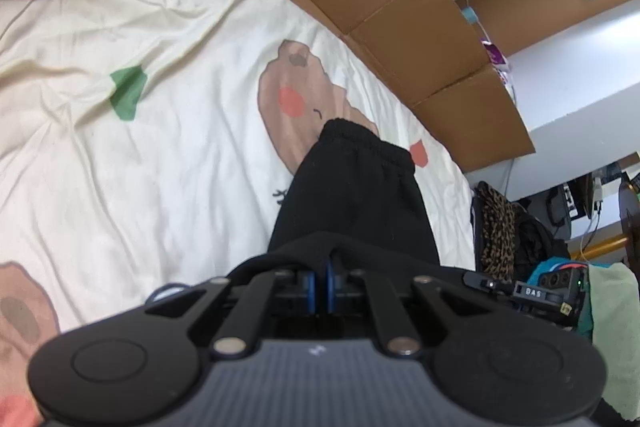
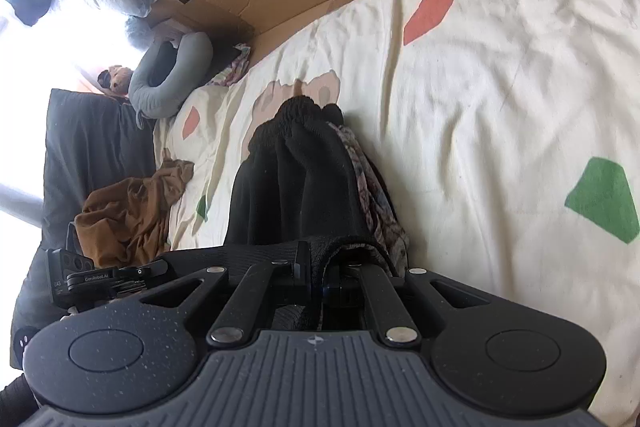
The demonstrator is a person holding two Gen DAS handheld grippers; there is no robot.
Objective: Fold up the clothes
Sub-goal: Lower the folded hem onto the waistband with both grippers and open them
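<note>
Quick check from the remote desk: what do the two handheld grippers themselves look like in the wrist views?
Both match. The left gripper and right gripper have matte black bodies, two round side discs, a ribbed grey centre panel with a small white mark, black linkage bars with silver pivot pins, and blue-edged fingers. The right body looks dust-speckled. No hands, sleeves or cables are visible.

Black trousers (image 1: 352,195); cream sheet (image 1: 160,155), green, coral patches; brown garment (image 2: 132,211); grey pillow (image 2: 168,83).

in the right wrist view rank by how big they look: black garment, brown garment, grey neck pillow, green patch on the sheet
1. black garment, though nearest the camera
2. brown garment
3. grey neck pillow
4. green patch, close to the pillow in size, so unsure
</note>
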